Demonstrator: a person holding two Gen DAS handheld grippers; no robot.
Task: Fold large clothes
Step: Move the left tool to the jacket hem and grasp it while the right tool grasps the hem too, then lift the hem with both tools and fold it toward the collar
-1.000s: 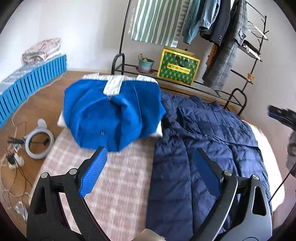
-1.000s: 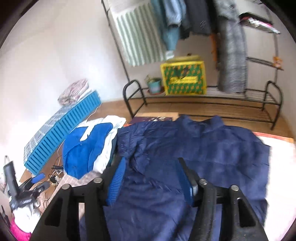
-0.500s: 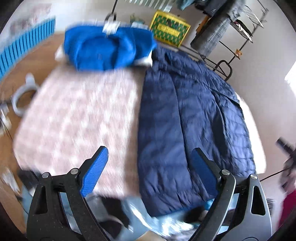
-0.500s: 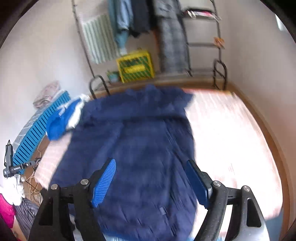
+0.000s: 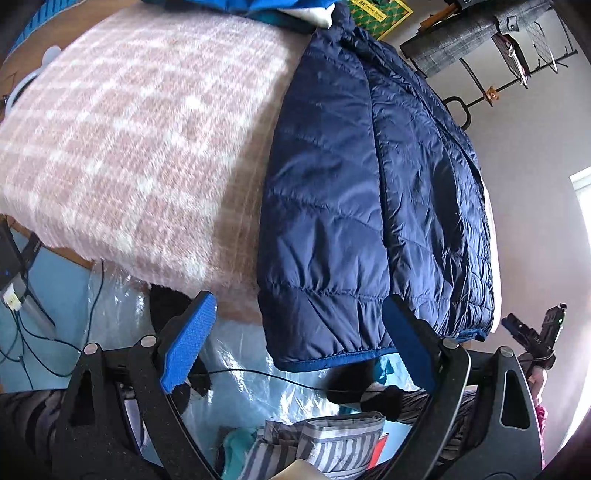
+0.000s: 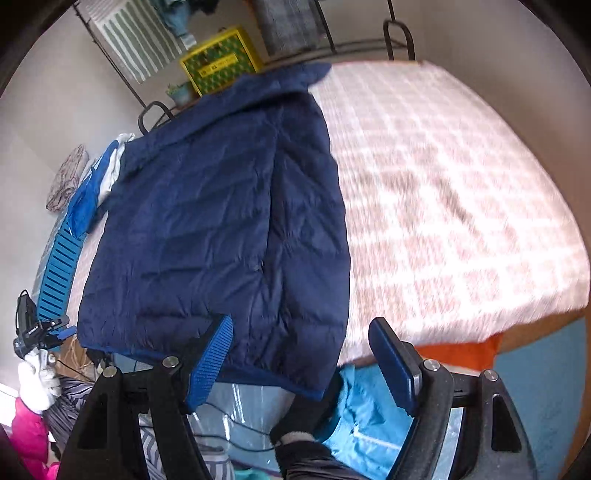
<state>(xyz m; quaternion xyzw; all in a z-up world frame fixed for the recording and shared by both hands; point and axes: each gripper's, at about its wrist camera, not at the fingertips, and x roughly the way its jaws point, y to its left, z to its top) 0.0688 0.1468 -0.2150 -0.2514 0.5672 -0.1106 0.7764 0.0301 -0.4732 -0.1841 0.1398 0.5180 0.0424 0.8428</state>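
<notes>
A navy quilted puffer jacket (image 5: 354, 192) lies lengthwise on a bed with a pink checked blanket (image 5: 122, 122); its hem hangs over the near edge. It also shows in the right wrist view (image 6: 221, 221). My left gripper (image 5: 299, 350) is open and empty, just below the jacket's hem near its left corner. My right gripper (image 6: 303, 358) is open and empty, at the hem near the jacket's right corner. A bright blue garment (image 6: 86, 199) lies folded at the far end of the bed.
A clothes rack (image 5: 495, 33) with hanging garments and a yellow-green box (image 6: 218, 66) stand beyond the bed. Below the near edge are plastic sheeting (image 5: 240, 362), cables, striped cloth (image 5: 314, 443) and a foot in a dark sock (image 6: 295, 439). The blanket (image 6: 443, 206) lies right of the jacket.
Both grippers have pulled back and tilted down from over the bed to its near edge. The jacket's hem now sits between each pair of open fingers. The jacket itself has not moved.
</notes>
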